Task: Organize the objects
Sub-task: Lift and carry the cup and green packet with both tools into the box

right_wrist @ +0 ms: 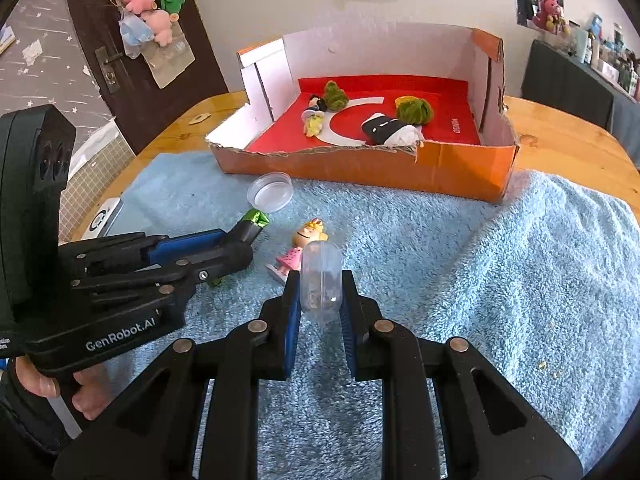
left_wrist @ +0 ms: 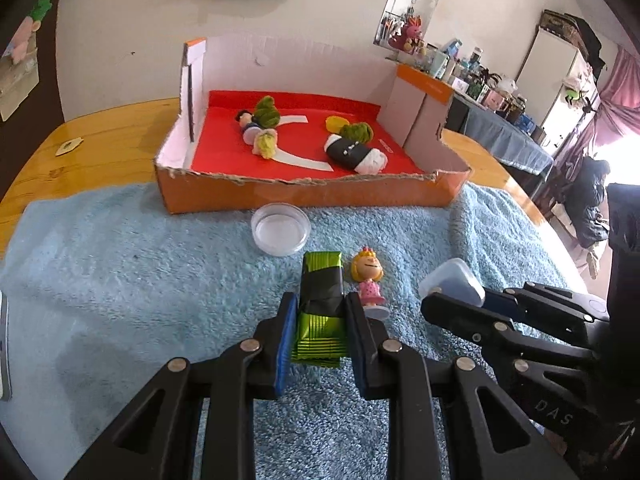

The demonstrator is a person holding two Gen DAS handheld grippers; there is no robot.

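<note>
A wooden table (left_wrist: pixel 100 128) carries a blue towel (left_wrist: pixel 140 280). At its far edge sits an orange box (left_wrist: pixel 304 196) holding small toys. Near the box lies a clear dish (left_wrist: pixel 281 229). The left gripper (left_wrist: pixel 320 308) is clamped on a green packet (left_wrist: pixel 320 300); just right lies a doll (left_wrist: pixel 368 276). The right gripper (right_wrist: pixel 320 284) pinches a clear case (right_wrist: pixel 322 280).

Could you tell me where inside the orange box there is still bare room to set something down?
In the orange box, the red floor is bare along the left side and at the right rear corner. The middle is crowded: two small figures with a green pompom, then the black-and-white bundle.
</note>
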